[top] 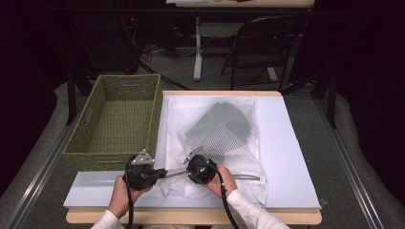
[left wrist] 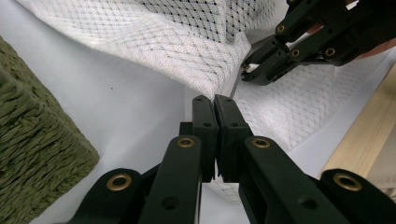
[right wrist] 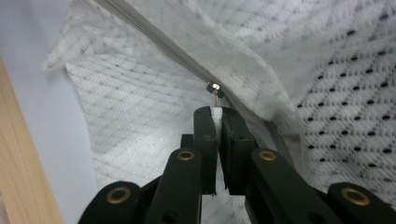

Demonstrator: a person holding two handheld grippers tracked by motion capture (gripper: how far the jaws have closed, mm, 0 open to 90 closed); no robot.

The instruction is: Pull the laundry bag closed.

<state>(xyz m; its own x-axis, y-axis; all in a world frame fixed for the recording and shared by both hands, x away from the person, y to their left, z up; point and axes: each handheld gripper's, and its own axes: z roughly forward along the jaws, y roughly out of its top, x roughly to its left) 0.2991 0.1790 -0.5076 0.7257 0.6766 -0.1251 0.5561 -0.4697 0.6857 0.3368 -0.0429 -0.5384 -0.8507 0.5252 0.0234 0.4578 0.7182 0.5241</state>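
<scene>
Your left gripper had its jaws pressed together on the edge of the white mesh laundry bag, pinching a fold of the netting at the bag's near left corner. Your right gripper was clamped just as tight on the small white pull tab of the bag's zipper, with the metal slider sitting just past the jaw tips on the grey zipper tape. In the left gripper view the right gripper showed just beyond, its jaw tips holding that same white tab at the bag's edge.

From the high view, the two grippers met almost tip to tip over the near left corner of the bag, your left hand and right hand close to the table's front edge. The bag lay spread on the white sheet that covered the table, with a grey garment showing through the mesh in its far half. The woven green basket stood on the table's left side, just beside the bag and touching the sheet's edge.
</scene>
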